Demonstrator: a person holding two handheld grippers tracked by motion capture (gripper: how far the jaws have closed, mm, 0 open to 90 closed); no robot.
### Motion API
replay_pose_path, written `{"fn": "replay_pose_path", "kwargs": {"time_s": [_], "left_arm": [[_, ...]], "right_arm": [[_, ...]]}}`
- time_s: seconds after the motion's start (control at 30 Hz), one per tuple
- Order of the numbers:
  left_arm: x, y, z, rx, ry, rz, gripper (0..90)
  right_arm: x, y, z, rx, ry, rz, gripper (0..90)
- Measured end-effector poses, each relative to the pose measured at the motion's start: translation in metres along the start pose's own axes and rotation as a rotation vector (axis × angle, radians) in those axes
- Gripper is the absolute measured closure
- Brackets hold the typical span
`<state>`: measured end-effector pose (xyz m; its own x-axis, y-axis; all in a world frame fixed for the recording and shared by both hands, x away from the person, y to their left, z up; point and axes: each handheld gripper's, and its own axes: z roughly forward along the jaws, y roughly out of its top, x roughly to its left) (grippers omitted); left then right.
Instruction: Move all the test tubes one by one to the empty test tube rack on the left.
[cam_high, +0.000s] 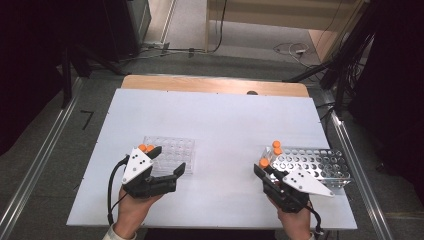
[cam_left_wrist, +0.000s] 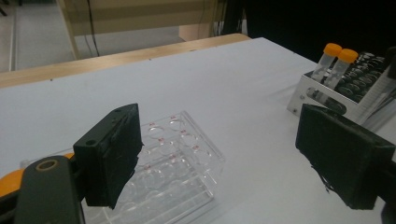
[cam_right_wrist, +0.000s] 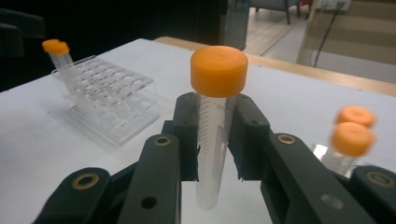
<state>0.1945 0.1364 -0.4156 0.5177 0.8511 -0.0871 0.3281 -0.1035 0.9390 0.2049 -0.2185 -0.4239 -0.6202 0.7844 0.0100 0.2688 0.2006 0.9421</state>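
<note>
**Right gripper pinching one orange-capped tube; left gripper spread beside clear rack**

Table (cam_high: 210, 120): white top with a bare wooden strip along its far edge. The far half and the centre between the two racks are unoccupied. Both racks sit in the near half, well apart, one each side.

Left side: clear plastic rack (cam_high: 172, 152) lies flat, set in from the left edge of the table. Two orange-capped tubes (cam_high: 146, 148) stand at its near-left corner. The left gripper (cam_high: 170, 161), held in the left hand (cam_high: 132, 207), has its jaws spread wide with nothing between them; it sits at the near edge of the clear rack.

Right side: metal rack (cam_high: 320, 167) sits close to the right edge of the table. Two capped tubes (cam_high: 276, 147) stand at its left end. The right gripper (cam_high: 262, 170), held in the right hand (cam_high: 295, 220), is at the near-left corner of this rack.

Right gripper view: jaws pressed onto the body of a clear tube (cam_right_wrist: 212, 135) with an orange cap (cam_right_wrist: 219, 70), upright, cap above the pads. The tube's lower end hangs below the pads; cannot tell whether it touches the table. The high view shows just the cap of this tube.

Left gripper view: the clear rack's wells (cam_left_wrist: 173, 154) read as empty on the side nearest the jaws, with small red marks beside them. The metal rack (cam_left_wrist: 327, 93) appears beyond the right-hand pad with its two tubes (cam_left_wrist: 334, 65) leaning slightly.
</note>
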Motion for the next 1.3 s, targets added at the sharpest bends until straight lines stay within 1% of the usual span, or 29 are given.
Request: {"fn": "replay_pose_path", "kwargs": {"time_s": [0.1,0.23,0.4,0.6,0.67,0.7,0.87,1.03,1.13,1.3], "left_arm": [[-0.005,0.000,0.001,0.003,-0.015,0.008,14.8],[-0.010,0.000,0.004,0.002,-0.039,0.020,15.5],[-0.015,-0.001,0.006,0.008,-0.052,0.029,15.7],[-0.020,-0.001,0.007,0.004,-0.066,0.032,16.2],[-0.022,-0.001,0.007,0.003,-0.070,0.038,18.2],[-0.023,-0.001,0.008,0.003,-0.077,0.041,20.5],[-0.030,-0.001,0.010,0.015,-0.107,0.057,25.5],[-0.033,-0.001,0.011,0.016,-0.113,0.068,31.8],[-0.034,-0.002,0.012,0.019,-0.117,0.064,36.1],[-0.034,-0.003,0.013,0.026,-0.128,0.068,45.6]], "right_arm": [[0.009,0.000,0.010,0.013,0.027,-0.011,71.6],[0.023,0.002,0.024,0.033,0.063,-0.039,71.6],[0.040,0.004,0.041,0.045,0.108,-0.054,71.6],[0.059,0.003,0.062,0.071,0.151,-0.066,71.6],[0.064,0.003,0.068,0.078,0.165,-0.069,71.5],[0.066,0.002,0.070,0.082,0.171,-0.072,71.6],[0.078,0.002,0.079,0.090,0.198,-0.081,71.6],[0.089,0.003,0.085,0.089,0.228,-0.094,71.6],[0.094,0.004,0.087,0.089,0.240,-0.097,71.5],[0.099,0.005,0.088,0.083,0.254,-0.103,71.6]]}}
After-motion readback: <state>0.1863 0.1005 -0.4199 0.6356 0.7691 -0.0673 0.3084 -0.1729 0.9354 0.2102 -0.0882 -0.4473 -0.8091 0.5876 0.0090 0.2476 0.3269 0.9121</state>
